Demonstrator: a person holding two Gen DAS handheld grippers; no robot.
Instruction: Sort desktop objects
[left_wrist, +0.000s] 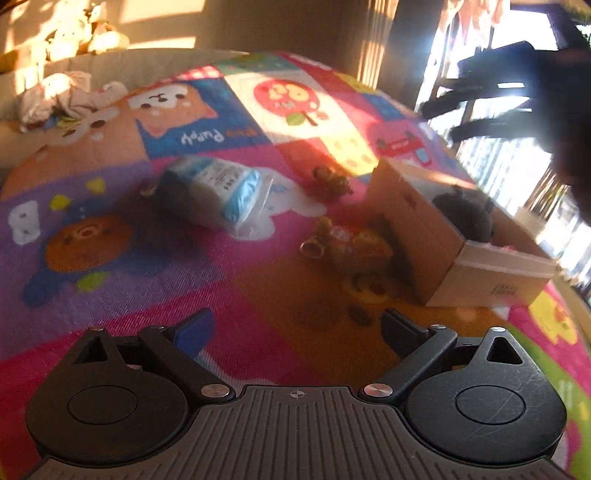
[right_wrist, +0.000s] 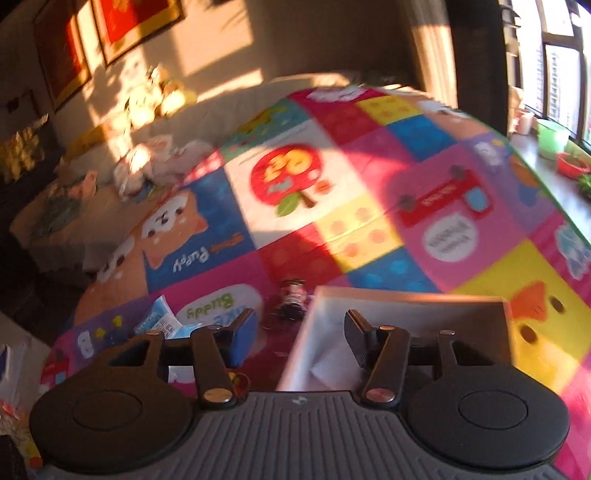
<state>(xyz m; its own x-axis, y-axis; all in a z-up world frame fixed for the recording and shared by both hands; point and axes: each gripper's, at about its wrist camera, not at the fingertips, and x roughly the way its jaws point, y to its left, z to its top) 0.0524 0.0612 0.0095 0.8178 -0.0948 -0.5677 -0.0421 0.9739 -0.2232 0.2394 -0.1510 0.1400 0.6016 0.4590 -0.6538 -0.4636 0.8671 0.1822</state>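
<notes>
Left tool (left_wrist: 297, 328): I see its jaws spread wide, holding nothing, low over the colourful cartoon-print cloth (left_wrist: 110, 258).
Right tool (right_wrist: 299, 334): jaws wide, empty, above the open brown cardboard box (right_wrist: 406, 302).
Clear plastic-wrapped blue-and-white packet (left_wrist: 216, 192): centre-left of the left view.
Small yellowish trinket cluster (left_wrist: 343, 243): just beside the box's left wall.
Dark fuzzy object (left_wrist: 465, 218): inside the box.

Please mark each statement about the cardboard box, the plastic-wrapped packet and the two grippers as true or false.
1. The left gripper is open and holds nothing. True.
2. The plastic-wrapped packet lies inside the cardboard box. False: it lies on the colourful mat, apart from the box.
3. A dark object sits in the box. True.
4. The right gripper grips the packet. False: it is open and empty, above the box edge.
</notes>
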